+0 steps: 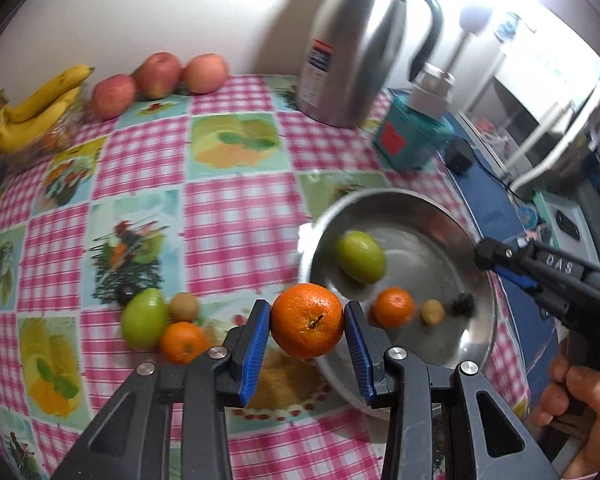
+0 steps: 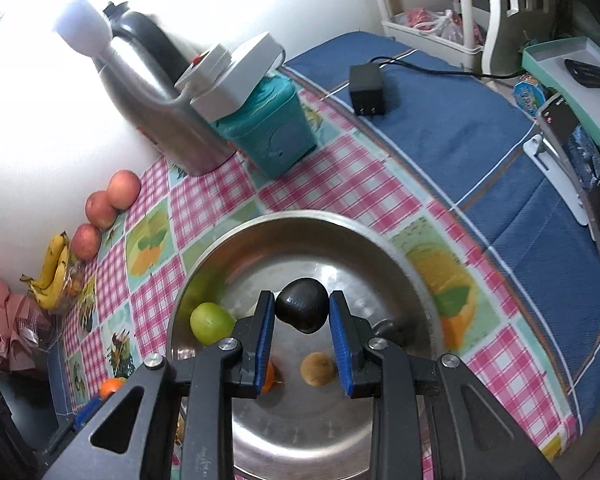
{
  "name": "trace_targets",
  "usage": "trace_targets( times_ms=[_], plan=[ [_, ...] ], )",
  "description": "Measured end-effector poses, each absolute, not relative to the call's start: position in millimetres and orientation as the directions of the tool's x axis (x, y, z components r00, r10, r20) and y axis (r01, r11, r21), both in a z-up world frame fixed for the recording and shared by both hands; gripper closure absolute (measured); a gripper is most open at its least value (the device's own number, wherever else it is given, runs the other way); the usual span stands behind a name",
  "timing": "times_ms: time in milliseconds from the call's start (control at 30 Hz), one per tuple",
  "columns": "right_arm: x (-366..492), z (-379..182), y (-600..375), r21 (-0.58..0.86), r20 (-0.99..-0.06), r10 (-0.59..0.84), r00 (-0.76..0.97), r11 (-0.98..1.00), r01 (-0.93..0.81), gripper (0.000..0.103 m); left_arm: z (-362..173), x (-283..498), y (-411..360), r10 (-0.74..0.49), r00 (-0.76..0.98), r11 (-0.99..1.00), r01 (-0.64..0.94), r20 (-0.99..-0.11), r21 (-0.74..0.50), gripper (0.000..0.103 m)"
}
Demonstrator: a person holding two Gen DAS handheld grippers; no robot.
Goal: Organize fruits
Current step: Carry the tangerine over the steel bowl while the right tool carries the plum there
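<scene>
Left tool point(image 1: 307, 321) clamps an orange point(image 1: 307, 320) beside the bowl point(image 1: 480, 344).

small orange point(image 2: 271, 378): mostly hidden behind claw finger | bowl point(image 2: 204, 280): near rim cut off by frame

The metal bowl point(image 2: 300, 220) has lots of bare room in its middle and near side. A green fruit point(image 2: 212, 322) sits by its left wall, and a small brown fruit point(image 2: 318, 369) lies near the middle. Behind the bowl, a tall steel jug point(image 2: 156, 108) and a teal box point(image 2: 276, 128) block the way.
</scene>
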State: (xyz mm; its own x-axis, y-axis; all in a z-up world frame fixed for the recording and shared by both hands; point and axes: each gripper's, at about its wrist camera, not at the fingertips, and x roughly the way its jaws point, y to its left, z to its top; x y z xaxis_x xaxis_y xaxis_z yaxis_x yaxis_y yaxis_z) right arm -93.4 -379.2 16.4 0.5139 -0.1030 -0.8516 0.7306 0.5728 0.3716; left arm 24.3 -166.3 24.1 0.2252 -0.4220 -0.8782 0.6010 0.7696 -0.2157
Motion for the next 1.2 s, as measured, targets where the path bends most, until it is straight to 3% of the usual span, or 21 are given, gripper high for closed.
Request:
trace_targets(
  times_ms=[1200],
  plan=[
    [-76.9, -12.4, -367.6, 0.325, -0.901, -0.043, 0.432, 0.592, 0.738, 0.074, -5.0, 13.0, -201.1, -0.405, 0.221, 0.731, 0.662, -0.887, -0.168, 0.062]
  ],
)
